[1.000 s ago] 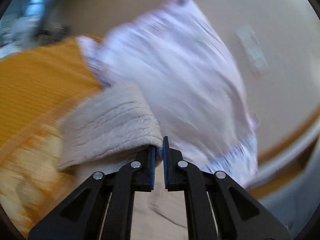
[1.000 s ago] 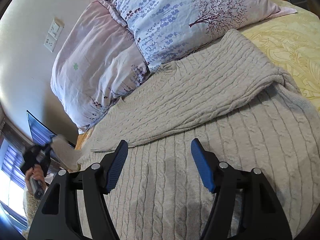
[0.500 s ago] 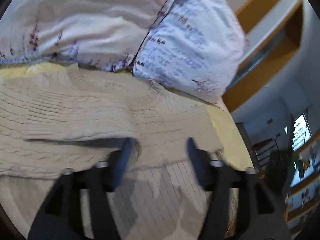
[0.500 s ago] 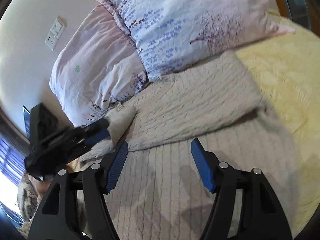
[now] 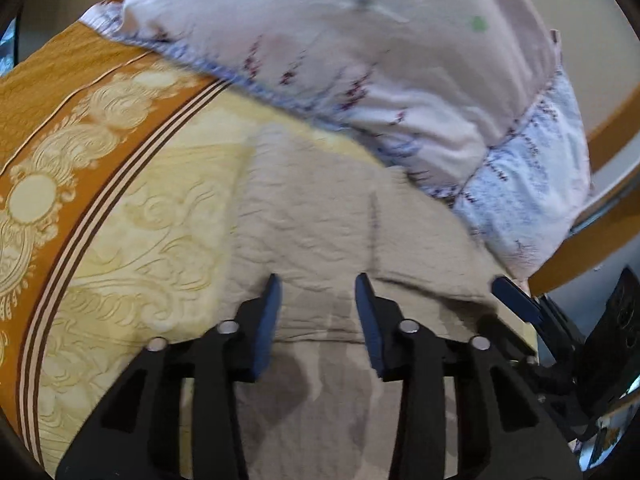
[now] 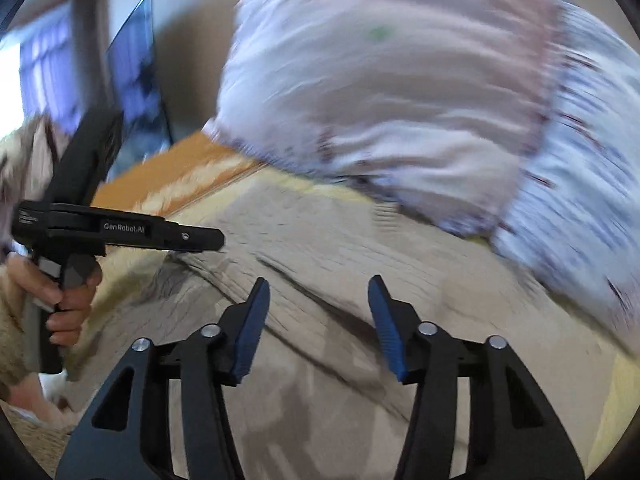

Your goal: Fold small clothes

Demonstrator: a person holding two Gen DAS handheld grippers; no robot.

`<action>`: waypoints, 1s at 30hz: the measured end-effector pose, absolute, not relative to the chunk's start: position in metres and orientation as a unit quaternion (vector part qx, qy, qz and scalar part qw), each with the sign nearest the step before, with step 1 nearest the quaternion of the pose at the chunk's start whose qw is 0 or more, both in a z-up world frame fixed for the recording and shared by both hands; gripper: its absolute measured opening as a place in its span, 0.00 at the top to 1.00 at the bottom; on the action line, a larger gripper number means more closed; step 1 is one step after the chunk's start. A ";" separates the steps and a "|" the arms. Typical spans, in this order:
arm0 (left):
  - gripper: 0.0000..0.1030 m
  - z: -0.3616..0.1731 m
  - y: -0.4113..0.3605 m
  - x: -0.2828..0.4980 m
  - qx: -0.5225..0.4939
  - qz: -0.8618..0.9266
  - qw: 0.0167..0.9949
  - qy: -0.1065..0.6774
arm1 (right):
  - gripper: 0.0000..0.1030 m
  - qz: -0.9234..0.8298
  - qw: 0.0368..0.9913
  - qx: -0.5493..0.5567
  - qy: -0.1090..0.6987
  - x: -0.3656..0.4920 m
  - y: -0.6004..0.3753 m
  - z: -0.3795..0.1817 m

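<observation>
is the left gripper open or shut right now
Open. The left gripper has a wide gap between its blue pads, with bare beige sweater showing between them and nothing pinched.

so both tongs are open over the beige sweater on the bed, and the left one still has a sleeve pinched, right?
Not quite. The left tongs are open with nothing between their blue pads, as the left wrist view shows. The rest holds: the right tongs are open too, both over the beige sweater on the bed.

Motion blur smeared the floral pillows (image 6: 400, 92) and the knit of the beige sweater (image 6: 360, 248) in the right wrist view. The left gripper (image 6: 216, 239) showed side-on, its finger gap hidden. The sweater's lower part ran off frame.
</observation>
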State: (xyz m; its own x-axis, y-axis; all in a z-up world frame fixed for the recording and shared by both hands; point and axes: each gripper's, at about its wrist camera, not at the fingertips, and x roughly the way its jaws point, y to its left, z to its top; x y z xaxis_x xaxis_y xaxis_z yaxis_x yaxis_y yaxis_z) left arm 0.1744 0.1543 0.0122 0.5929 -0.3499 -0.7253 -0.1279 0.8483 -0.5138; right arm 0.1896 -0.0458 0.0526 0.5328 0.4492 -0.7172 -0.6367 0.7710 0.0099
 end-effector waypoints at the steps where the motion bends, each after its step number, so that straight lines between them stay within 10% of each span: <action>1: 0.70 0.010 0.155 0.176 -0.266 -0.063 0.851 0.449 | 0.50 0.317 0.861 -0.143 0.373 0.193 -0.035 0.046; 4: 0.70 0.008 0.158 0.174 -0.256 -0.064 0.853 0.451 | 0.52 0.296 0.854 -0.191 0.383 0.202 -0.014 0.027; 8: 0.70 0.007 0.161 0.172 -0.259 -0.067 0.851 0.451 | 0.93 0.292 0.858 -0.147 0.396 0.210 -0.022 0.020; 16: 0.68 0.006 0.159 0.174 -0.264 -0.077 0.851 0.448 | 0.94 0.192 0.919 0.111 0.327 0.198 -0.146 0.073; 23: 0.47 0.009 0.154 0.173 -0.260 -0.104 0.852 0.443 | 0.90 0.029 0.883 0.260 0.390 0.153 -0.285 0.036; 27: 0.38 0.011 0.146 0.174 -0.244 -0.107 0.855 0.444 | 0.53 0.020 0.854 0.343 0.390 0.148 -0.328 0.033; 30: 0.36 0.011 0.145 0.174 -0.245 -0.108 0.855 0.444 | 0.53 0.049 0.832 0.370 0.411 0.163 -0.327 0.025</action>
